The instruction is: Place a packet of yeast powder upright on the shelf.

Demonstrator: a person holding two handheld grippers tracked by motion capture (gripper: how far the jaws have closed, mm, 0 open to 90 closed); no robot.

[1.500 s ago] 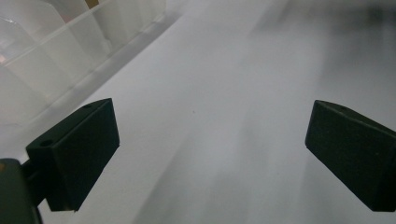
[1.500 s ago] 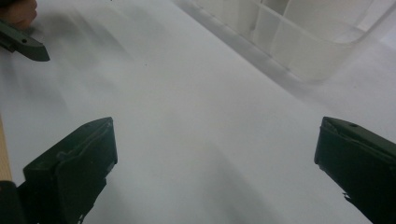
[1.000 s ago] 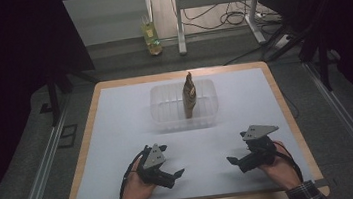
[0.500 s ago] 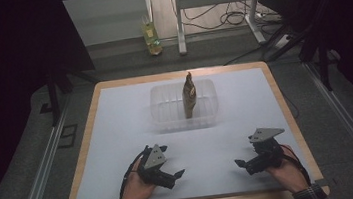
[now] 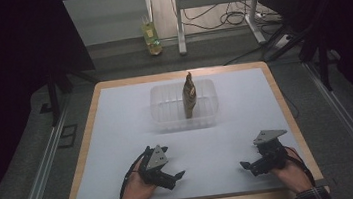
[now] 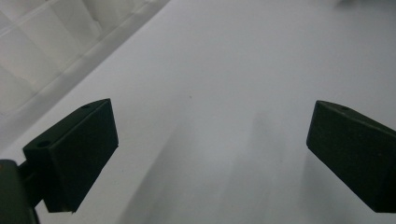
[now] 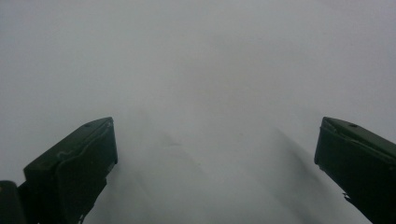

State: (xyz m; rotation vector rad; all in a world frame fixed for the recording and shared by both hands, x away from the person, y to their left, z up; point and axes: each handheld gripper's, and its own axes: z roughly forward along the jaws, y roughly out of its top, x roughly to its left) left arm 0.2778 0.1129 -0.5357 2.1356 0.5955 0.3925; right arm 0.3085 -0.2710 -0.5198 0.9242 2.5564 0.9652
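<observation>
Both claws, left [image 5: 175, 176] and right [image 5: 246, 165], gape empty near the clear bin [image 5: 166, 112]; standing brown pouch [image 5: 189, 95] awaits reach.

High view overhead, facing forward-down; gripper views skim close over shared white table [image 5: 118, 136].

Over the last second the right tongs [image 5: 248, 165] have drawn back from the clear plastic container [image 5: 184, 106] toward the near edge of the tabletop [image 5: 118, 136], sinking lower over its white surface (their grey plate now sits flatter). They end farther from the container, jaws parted, with nothing between them.
</observation>
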